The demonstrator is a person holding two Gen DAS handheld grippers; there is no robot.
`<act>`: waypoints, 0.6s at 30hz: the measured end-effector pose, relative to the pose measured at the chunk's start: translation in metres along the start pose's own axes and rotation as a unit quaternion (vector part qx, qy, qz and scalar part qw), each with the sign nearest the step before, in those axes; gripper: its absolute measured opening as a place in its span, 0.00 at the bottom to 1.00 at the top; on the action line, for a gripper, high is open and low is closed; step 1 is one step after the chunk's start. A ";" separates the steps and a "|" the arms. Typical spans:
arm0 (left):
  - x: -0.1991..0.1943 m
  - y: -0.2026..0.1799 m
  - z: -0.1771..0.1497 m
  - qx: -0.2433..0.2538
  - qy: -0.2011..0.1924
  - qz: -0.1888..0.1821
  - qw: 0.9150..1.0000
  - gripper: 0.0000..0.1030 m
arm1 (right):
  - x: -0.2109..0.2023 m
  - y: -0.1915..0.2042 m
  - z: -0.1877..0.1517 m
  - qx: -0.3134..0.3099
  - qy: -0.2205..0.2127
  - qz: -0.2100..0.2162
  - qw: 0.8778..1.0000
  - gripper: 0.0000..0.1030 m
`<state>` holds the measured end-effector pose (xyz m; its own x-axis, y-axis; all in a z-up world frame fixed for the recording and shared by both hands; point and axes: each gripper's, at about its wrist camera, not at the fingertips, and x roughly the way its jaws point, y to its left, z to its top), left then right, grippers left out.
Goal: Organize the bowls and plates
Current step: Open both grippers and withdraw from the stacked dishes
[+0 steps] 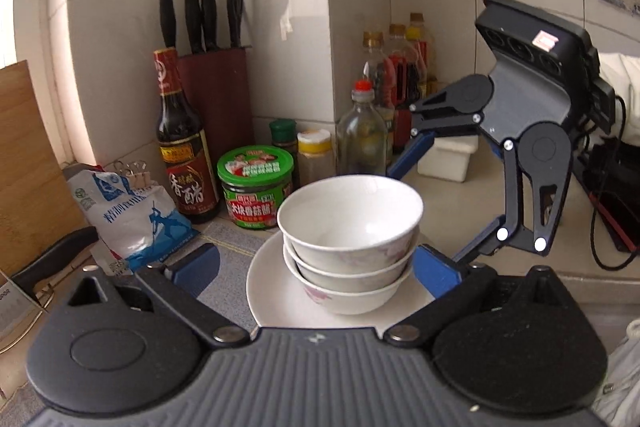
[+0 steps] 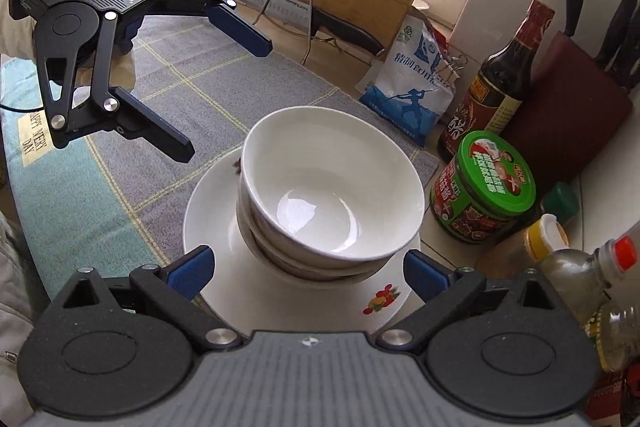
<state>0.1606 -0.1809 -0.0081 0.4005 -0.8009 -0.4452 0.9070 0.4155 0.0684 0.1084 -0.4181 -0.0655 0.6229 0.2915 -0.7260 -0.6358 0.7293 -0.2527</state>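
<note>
- Three bowls (image 1: pixel 350 243) sit nested in one stack, centred on a white plate (image 1: pixel 264 283); the plate rests on the grey checked mat (image 2: pixel 168 115) on the counter.
- My left gripper (image 1: pixel 316 263) has its jaws spread wide, blue pads on either side of the stack and clear of it; nothing held.
- My right gripper (image 2: pixel 306 267) is likewise spread wide, pads flanking the stack base without touching; nothing held.
- From the right wrist view, the left gripper hangs above the mat, well apart from the bowls (its fingers point toward them).
- Top bowl sits slightly tilted in the one below, judging by the uneven rim gap in the right wrist view.
- Judgement: stacking looks done. All bowls in view are in one pile on the plate, and both grippers are free of it.
- Left to do, as far as I can see: little. No other loose plates or bowls show on the counter; only a jar (image 2: pixel 486 187), bottles, a salt bag (image 2: pixel 412 83) and a knife block (image 1: pixel 218 95) nearby.
- Possible remainder: straightening the top bowl, or moving the pile to storage (no rack or cupboard in view).
</note>
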 end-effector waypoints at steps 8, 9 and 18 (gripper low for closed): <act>-0.058 -0.008 -0.007 -0.052 -0.110 0.079 0.989 0.99 | -0.039 0.052 0.023 0.135 -0.008 -0.137 0.981 1.00; -0.061 -0.008 -0.008 -0.059 -0.107 0.083 0.989 0.99 | -0.042 0.056 0.023 0.176 -0.011 -0.155 0.972 1.00; -0.087 -0.029 -0.027 -0.102 -0.023 0.120 0.987 0.99 | -0.055 0.120 0.014 0.391 -0.044 -0.258 0.883 1.00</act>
<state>0.0958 -0.1116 0.0049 0.6107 -0.6855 -0.3963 0.7418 0.6704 -0.0166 0.0045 -0.3381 -0.0469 0.7927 -0.1816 -0.5819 0.2292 0.9733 0.0085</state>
